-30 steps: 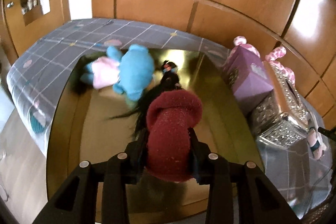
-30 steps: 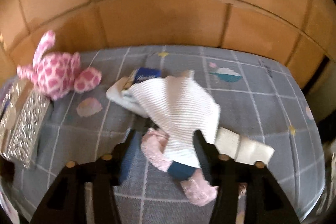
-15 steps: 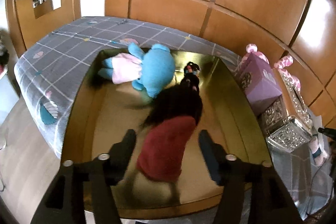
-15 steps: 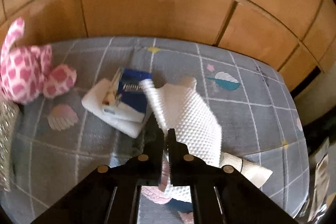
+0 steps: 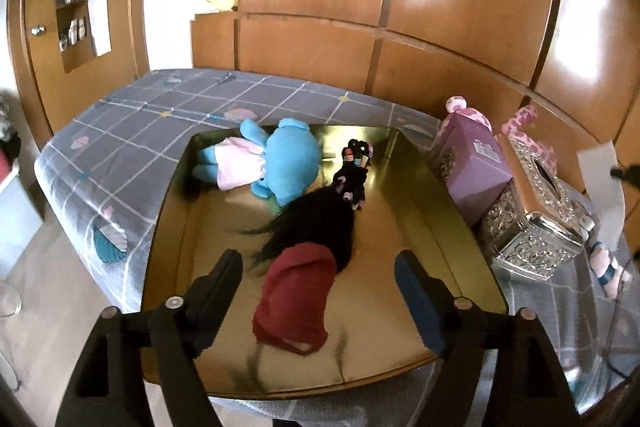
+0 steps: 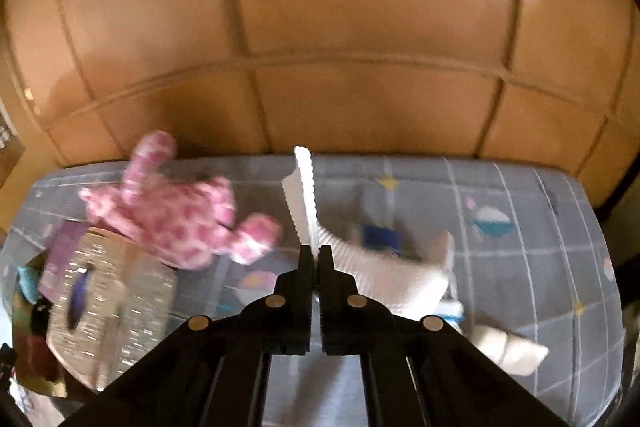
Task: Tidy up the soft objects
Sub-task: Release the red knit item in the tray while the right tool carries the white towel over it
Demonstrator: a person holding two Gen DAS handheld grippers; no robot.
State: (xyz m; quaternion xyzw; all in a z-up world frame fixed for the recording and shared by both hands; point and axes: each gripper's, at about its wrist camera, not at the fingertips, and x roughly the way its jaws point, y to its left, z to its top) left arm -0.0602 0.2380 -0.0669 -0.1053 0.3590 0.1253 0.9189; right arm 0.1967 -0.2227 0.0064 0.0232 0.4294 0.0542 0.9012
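Now: left gripper (image 5: 318,281) jaws just been opening, red knit cloth (image 5: 296,301) lies loose between them in glossy gold tray (image 5: 172,211).
Right gripper (image 6: 315,261) clenched on ribbed white cloth (image 6: 360,259); fuzzy pink plush (image 6: 180,211) at 10 o'clock.

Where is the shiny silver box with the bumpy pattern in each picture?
Left wrist view: the shiny silver box with the bumpy pattern stands at the right, beside the gold tray, just behind the purple box.
Right wrist view: it sits blurred at the lower left, in front of the pink spotted plush toy.
Shared landmark: that plush toy peeks up behind the boxes in the left view too.
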